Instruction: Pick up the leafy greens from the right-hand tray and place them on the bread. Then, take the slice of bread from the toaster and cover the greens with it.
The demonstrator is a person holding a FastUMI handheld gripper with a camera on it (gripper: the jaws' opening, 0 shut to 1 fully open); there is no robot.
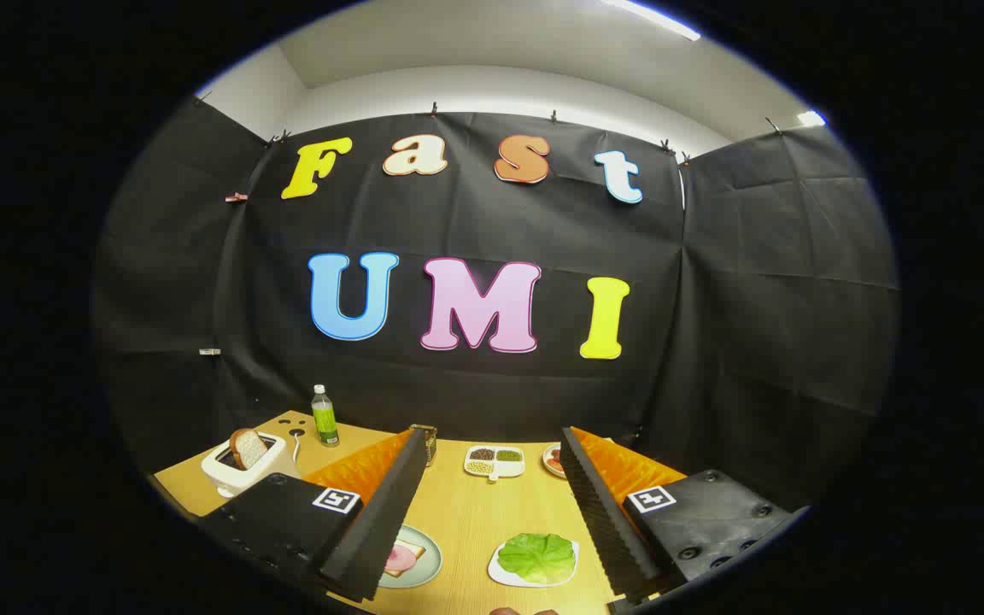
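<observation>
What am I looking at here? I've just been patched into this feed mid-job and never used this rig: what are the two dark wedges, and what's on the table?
The camera rides on a hand-held claw and looks forward along it, so the two dark ridged wedges with orange sides are its own fingers. They stand wide apart and hold nothing.

Below is a wooden table. Between the fingers, nearest you, lie the leafy greens on a white tray. Beside the left finger sits a pale plate with bread and a pink slice on it, partly hidden by that finger. Farther off, left, a white toaster has a bread slice sticking up, with a green bottle beyond it. Ahead is a divided dish of small fillings.
</observation>
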